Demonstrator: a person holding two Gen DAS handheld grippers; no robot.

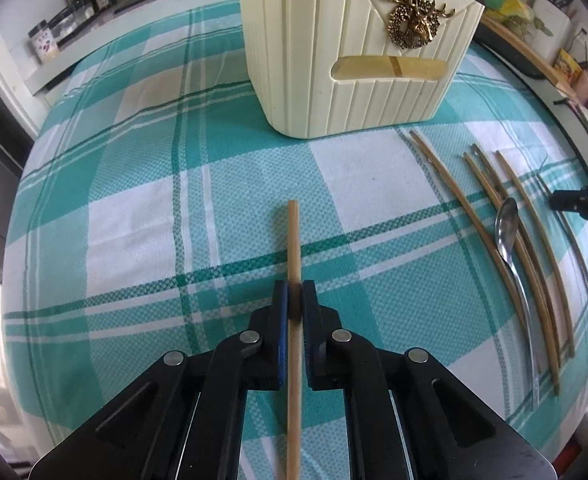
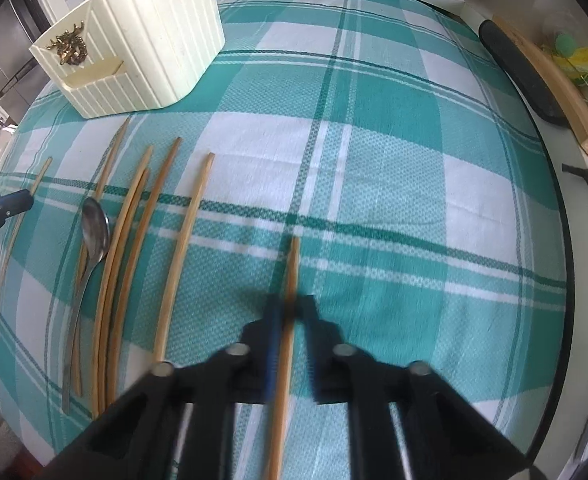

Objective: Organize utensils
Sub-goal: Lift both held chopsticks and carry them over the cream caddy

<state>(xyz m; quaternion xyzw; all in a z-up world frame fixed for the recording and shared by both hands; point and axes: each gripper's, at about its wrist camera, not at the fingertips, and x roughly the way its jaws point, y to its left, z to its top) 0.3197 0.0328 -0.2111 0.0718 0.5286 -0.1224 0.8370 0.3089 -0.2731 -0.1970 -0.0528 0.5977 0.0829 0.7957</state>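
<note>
- Two chopsticks being held, one per gripper, each w/ long axis running along the fingers and tip pointing fwd, away from the camera.
- Left gripper [image 1: 294, 296] is clamping its chopstick [image 1: 294, 248] between the pads, jaws nearly together; stick is poking out ahead over the cloth [image 1: 134, 208], aimed roughly toward the holder [image 1: 334, 60].
- Right gripper [image 2: 290, 308] is pinching its chopstick [image 2: 292, 272] the same way; view is blurred.
- Loose chopsticks [image 2: 134, 240] are lying side by side on the cloth btw the grippers, roughly parallel, far ends toward the holder.
- Spoon [image 2: 94, 232] is lying among them, bowl toward the holder, handle crossing one stick.
- Holder is standing upright at the far side, deer badge [image 1: 416, 20] on its front.
</note>
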